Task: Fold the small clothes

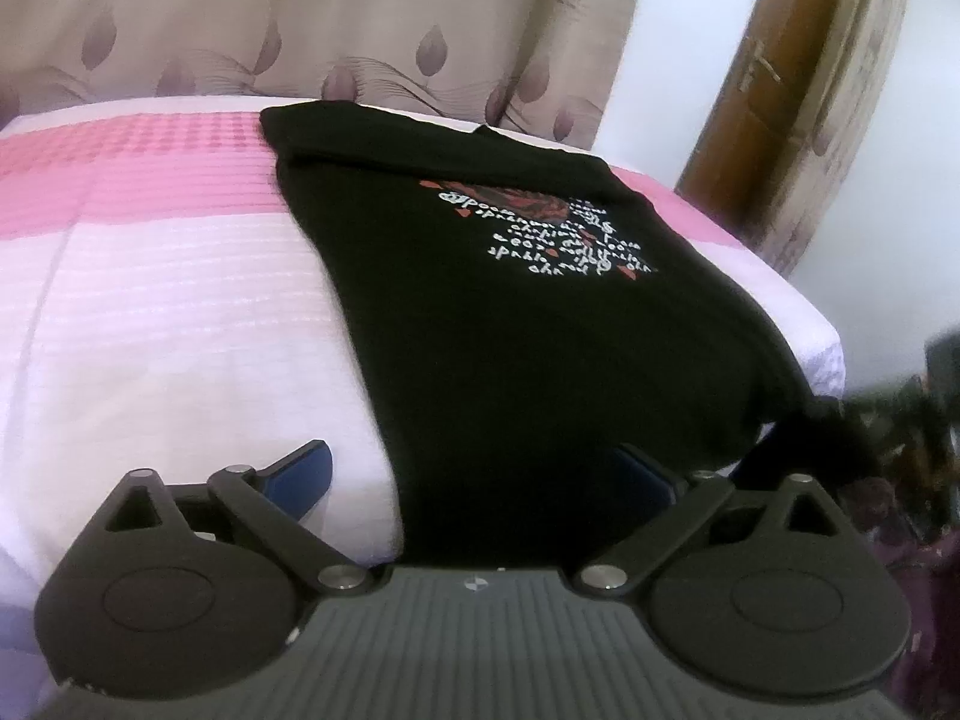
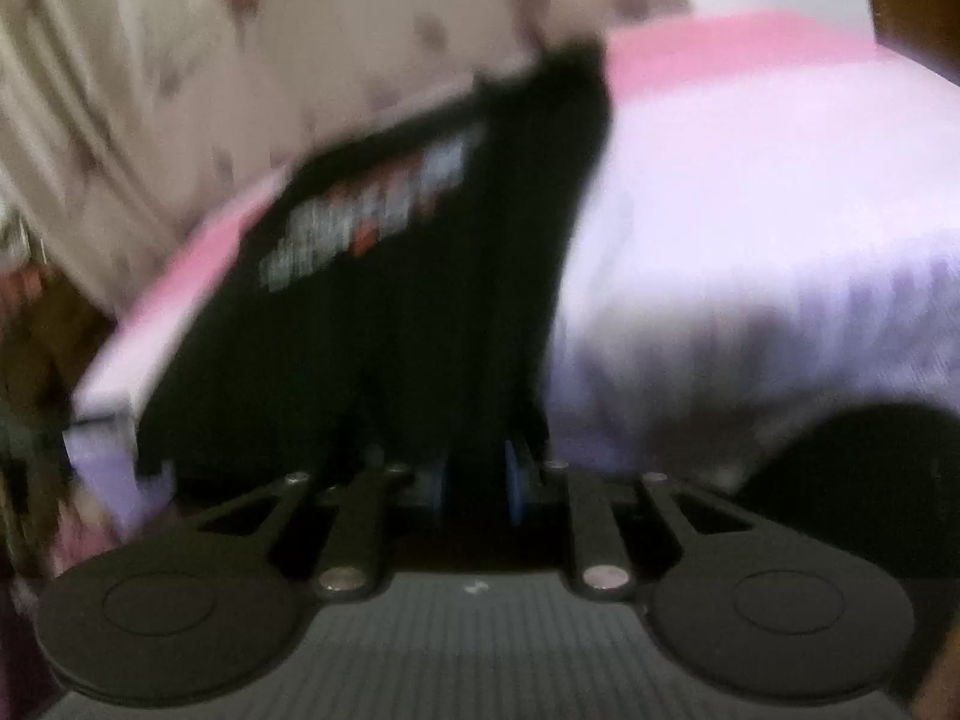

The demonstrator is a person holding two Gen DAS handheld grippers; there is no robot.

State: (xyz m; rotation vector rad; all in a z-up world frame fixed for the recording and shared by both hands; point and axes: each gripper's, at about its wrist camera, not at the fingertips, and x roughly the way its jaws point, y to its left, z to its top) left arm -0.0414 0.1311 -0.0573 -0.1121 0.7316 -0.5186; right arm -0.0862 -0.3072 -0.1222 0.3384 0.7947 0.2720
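Note:
A black T-shirt (image 1: 516, 300) with a red and white print lies flat on the pink and white bedspread (image 1: 180, 276), its hem hanging over the near edge of the bed. My left gripper (image 1: 480, 474) is open, its blue pads (image 1: 303, 474) spread wide around the shirt's hem. In the blurred right wrist view the same shirt (image 2: 420, 300) lies on the bedspread (image 2: 750, 240). My right gripper (image 2: 477, 480) has its blue pads (image 2: 515, 480) close together at the hem; the blur hides whether cloth is between them.
A beige curtain (image 1: 300, 18) with a leaf pattern hangs behind the bed. A brown wooden door frame (image 1: 774, 96) stands at the right. Dark clutter (image 1: 912, 450) sits beyond the bed's right corner.

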